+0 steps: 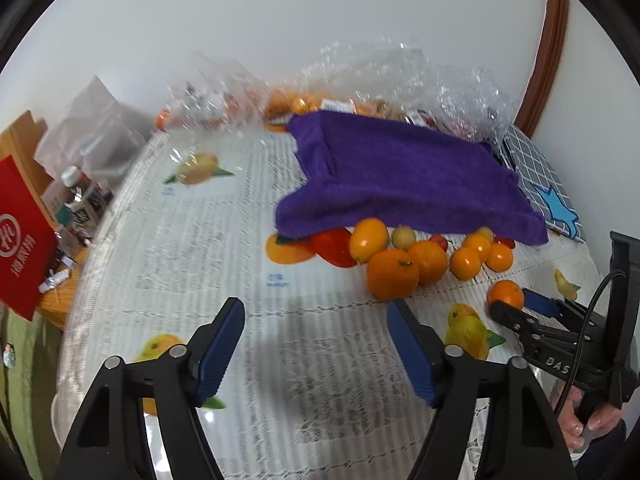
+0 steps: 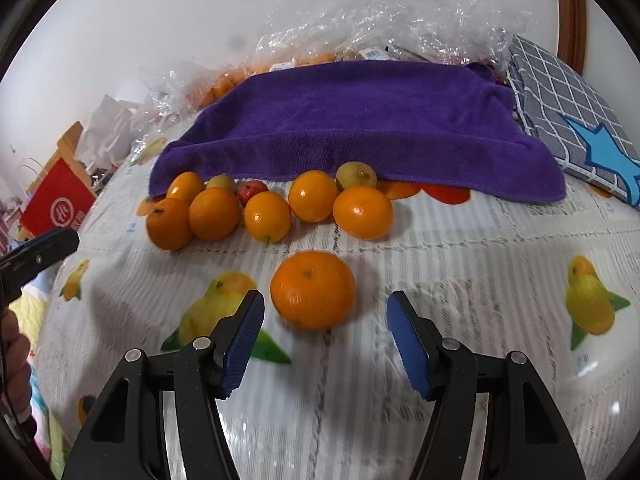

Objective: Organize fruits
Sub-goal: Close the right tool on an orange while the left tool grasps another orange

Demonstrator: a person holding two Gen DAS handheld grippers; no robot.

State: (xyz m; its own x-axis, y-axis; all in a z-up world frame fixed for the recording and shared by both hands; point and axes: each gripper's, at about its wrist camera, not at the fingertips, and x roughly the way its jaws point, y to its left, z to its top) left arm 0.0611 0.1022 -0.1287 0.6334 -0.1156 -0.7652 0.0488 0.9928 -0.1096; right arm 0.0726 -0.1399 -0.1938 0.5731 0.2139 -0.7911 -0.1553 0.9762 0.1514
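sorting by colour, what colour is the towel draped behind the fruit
Purple. The towel shows best in the right wrist view.

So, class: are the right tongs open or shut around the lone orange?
Open. The right tongs straddle the lone round orange, with visible gaps between both blue pads and the fruit.

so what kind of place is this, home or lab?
Most likely a home, a dining or kitchen table: a fruit-print tablecloth under loose oranges, crumpled clear produce bags against the wall, and bottles with a red box crowding a side table.
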